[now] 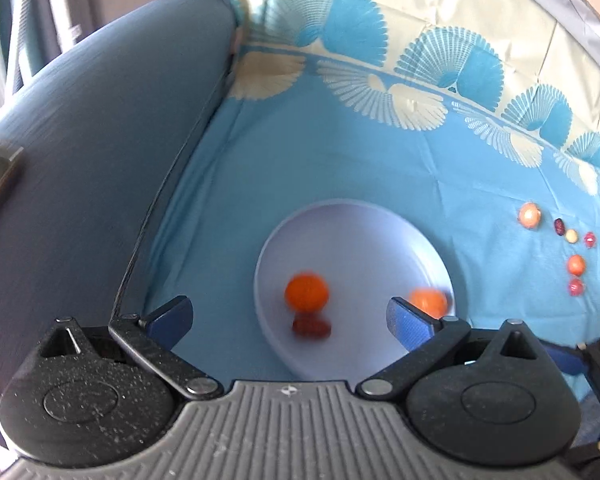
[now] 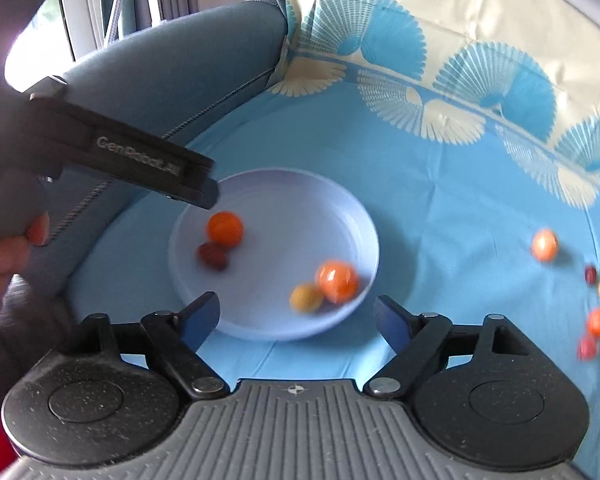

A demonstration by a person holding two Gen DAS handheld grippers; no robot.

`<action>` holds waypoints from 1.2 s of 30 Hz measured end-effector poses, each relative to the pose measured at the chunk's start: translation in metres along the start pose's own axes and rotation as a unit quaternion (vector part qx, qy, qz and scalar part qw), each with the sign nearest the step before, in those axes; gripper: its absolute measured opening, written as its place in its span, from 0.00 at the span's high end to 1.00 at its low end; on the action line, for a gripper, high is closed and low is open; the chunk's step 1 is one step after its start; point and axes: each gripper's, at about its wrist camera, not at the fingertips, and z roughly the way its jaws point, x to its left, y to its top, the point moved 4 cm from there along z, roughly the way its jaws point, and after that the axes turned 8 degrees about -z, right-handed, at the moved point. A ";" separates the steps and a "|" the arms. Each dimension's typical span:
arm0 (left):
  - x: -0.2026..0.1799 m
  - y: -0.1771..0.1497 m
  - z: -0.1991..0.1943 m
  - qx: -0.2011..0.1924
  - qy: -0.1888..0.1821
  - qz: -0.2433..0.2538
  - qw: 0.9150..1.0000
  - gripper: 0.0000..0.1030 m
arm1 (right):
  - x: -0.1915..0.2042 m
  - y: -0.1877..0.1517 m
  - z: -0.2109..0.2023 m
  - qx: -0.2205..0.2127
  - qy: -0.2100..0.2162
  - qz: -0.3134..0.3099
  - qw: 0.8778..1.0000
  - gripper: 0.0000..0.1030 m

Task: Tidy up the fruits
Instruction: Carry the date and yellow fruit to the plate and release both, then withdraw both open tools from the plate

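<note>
A blue cloth [image 2: 440,200] covered the surface, with a pale plate [image 2: 284,200] beside a grey cushion [image 1: 100,140]. The left gripper [image 1: 290,316] and right gripper [image 2: 296,310] both stood open and empty. Four fruits [image 2: 225,229] lay in the plate, while six more [image 1: 529,215] sat well apart on the cloth.

I see a pale lilac plate [image 2: 352,224] holding two orange fruits [image 2: 225,228], a dark red one [image 2: 212,256] and a yellow one [image 2: 306,298]. The cloth [image 2: 440,200] is sky blue with cream and blue fan motifs; my claw pads [image 2: 200,320] are dark blue.
</note>
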 end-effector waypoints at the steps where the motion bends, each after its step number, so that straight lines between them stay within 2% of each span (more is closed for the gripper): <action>1: 0.004 -0.007 -0.010 0.002 0.005 -0.008 1.000 0.00 | 0.002 -0.003 -0.011 0.003 0.004 0.008 1.000 0.15; 5: 0.011 -0.032 -0.050 0.010 0.021 -0.028 0.999 0.00 | 0.014 -0.012 -0.061 -0.020 -0.009 0.030 0.999 0.11; 9: 0.013 -0.051 -0.088 0.002 0.018 -0.031 0.999 0.00 | 0.024 -0.009 -0.111 -0.099 -0.054 0.001 0.994 0.04; 11: 0.011 -0.059 -0.104 -0.008 0.010 -0.021 1.000 0.00 | 0.024 -0.008 -0.125 -0.119 -0.058 0.000 0.991 0.03; 15: 0.002 -0.070 -0.130 -0.036 0.010 -0.011 0.999 0.00 | 0.026 -0.014 -0.138 -0.118 -0.062 0.008 0.991 0.03; 20: -0.008 -0.075 -0.149 -0.056 0.008 -0.004 0.998 0.00 | 0.029 -0.022 -0.161 -0.140 -0.073 0.009 0.987 0.03; 29: -0.020 -0.074 -0.164 -0.071 0.004 0.010 0.997 0.00 | 0.022 -0.032 -0.182 -0.155 -0.086 0.025 0.984 0.03; 36: -0.022 -0.073 -0.164 -0.069 0.008 0.013 0.998 0.00 | 0.020 -0.034 -0.182 -0.156 -0.085 0.031 0.984 0.03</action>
